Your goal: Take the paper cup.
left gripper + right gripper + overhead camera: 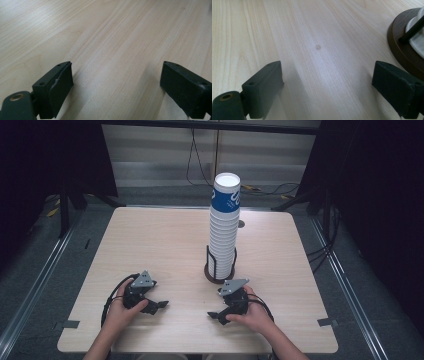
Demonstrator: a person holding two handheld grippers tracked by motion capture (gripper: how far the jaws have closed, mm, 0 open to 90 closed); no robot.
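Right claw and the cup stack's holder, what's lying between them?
Nothing: bare table separates the right claw from the holder, seen in the high view.

Stack of paper cups [224, 227] upright in cup holder [218, 269], right of table [165, 240] centre. Left gripper [159, 306] on near table part, left of holder. Right gripper [216, 316] just before holder, nearer person. Grippers apart, tips facing each other. Holder base [405, 50] at right in right gripper view.
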